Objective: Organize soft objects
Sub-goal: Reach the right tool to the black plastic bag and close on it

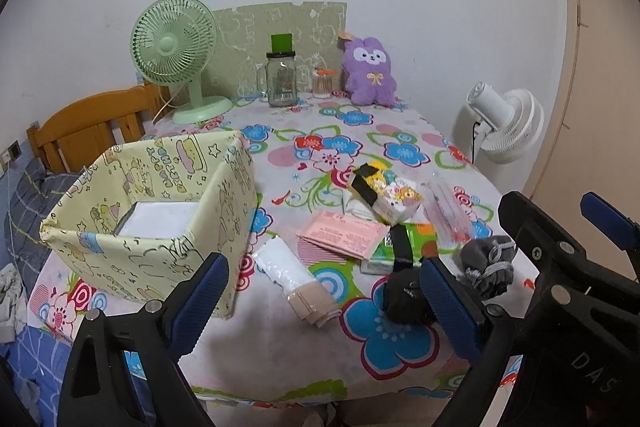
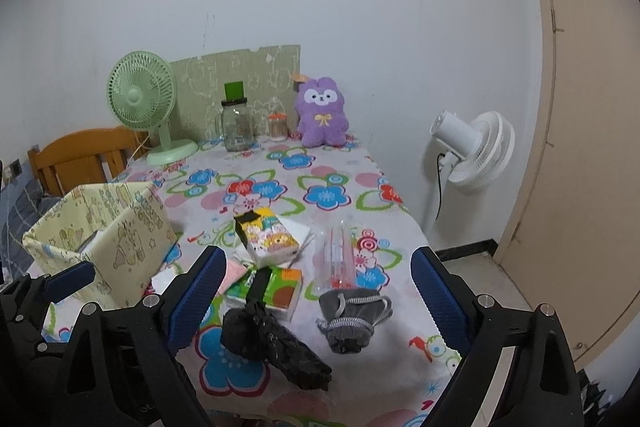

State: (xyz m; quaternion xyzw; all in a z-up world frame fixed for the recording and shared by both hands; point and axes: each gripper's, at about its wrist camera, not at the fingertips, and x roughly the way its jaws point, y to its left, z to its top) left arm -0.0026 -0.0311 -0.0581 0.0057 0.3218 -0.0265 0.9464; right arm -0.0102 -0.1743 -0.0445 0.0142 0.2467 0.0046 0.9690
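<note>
Both grippers, left (image 1: 324,301) and right (image 2: 316,297), are hovering wide open and empty over the flowered table (image 1: 280,355), where a black bag (image 2: 274,341), grey pouch (image 2: 352,319) and tissue packs (image 2: 268,237) are lying beside a yellow box (image 1: 160,239).

On my flowered table the yellow fabric bin (image 1: 160,227) stands open at the left, something white lying flat inside. Just beside its right wall lies a white and beige cloth roll (image 1: 296,279). Further right a black crumpled bundle (image 2: 272,343) rests on a blue flower, and near it, apart, a grey drawstring pouch (image 2: 352,319) lies on its side (socks, perhaps; hard to tell). Behind them two tissue packs, one green (image 2: 276,291), one yellow (image 2: 268,235), lie tilted.
</note>
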